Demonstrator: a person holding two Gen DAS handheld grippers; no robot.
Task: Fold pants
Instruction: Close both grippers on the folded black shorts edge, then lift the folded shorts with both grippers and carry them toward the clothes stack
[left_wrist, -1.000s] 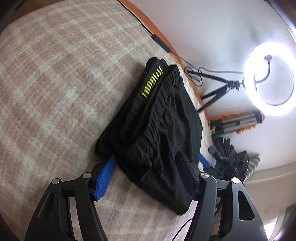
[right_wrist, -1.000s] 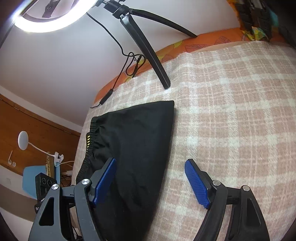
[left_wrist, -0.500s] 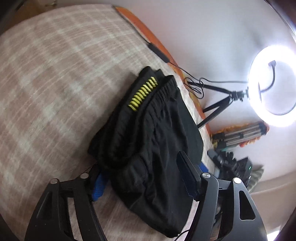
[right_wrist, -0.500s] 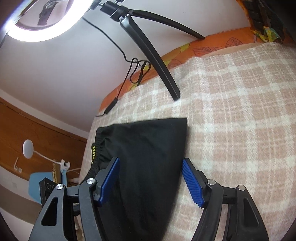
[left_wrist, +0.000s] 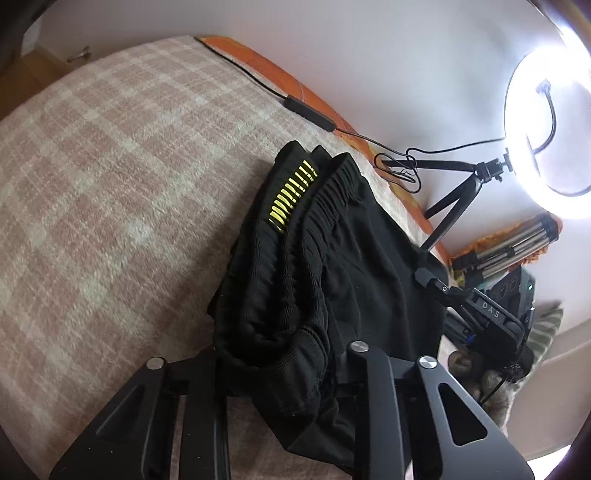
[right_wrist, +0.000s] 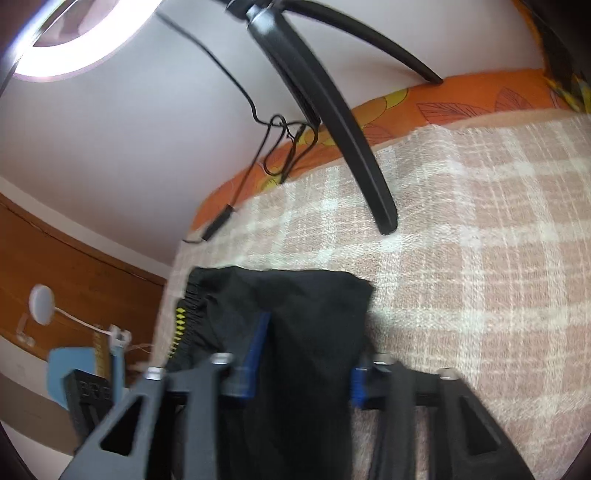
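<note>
Folded black pants (left_wrist: 332, 266) with a yellow-striped waistband lie on the checked blanket (left_wrist: 110, 177). My left gripper (left_wrist: 284, 369) is around the near waistband corner, its jaws closed in on the bunched cloth, pads hidden by it. In the right wrist view the pants (right_wrist: 303, 332) show their folded edge. My right gripper (right_wrist: 306, 365) straddles that edge with cloth between its blue pads (right_wrist: 255, 354), jaws narrowed around the fabric. The right gripper also shows in the left wrist view (left_wrist: 480, 306) at the far edge of the pants.
A ring light (left_wrist: 546, 136) on a black tripod (right_wrist: 332, 110) stands at the blanket's far edge, one leg resting close to the pants. A cable (left_wrist: 310, 110) runs along the orange bed edge (right_wrist: 443, 99). Folded tripods (left_wrist: 509, 251) lie beyond.
Both grippers moved forward onto the pants and their jaws narrowed onto the cloth; a second ago both stood open just short of it.
</note>
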